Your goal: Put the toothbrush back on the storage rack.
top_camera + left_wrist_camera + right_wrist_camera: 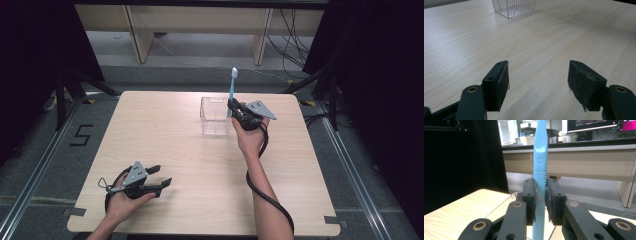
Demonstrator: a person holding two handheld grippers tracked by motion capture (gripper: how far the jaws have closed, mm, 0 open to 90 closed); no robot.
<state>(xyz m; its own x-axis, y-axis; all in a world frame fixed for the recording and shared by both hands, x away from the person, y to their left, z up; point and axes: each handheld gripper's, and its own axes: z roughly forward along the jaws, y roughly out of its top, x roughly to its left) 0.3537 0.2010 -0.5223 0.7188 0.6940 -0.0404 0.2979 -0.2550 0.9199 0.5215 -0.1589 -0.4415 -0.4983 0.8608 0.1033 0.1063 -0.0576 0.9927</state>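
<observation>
One item in play: blue toothbrush (232, 89), upright, clamped in right gripper (234, 106) over clear container (214, 116) nr table's (165, 140) far edge. Not yet dropped in. Left gripper (162, 176) open, empty, nr front-left corner.

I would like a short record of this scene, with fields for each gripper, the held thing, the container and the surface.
left gripper: open, nothing between its jaws, low over the table's near left part
right gripper: shut on the toothbrush handle
toothbrush: blue, upright, head on top, held beside the container
container: clear ribbed plastic, standing on the table; contents cannot be told
table: light wood
</observation>
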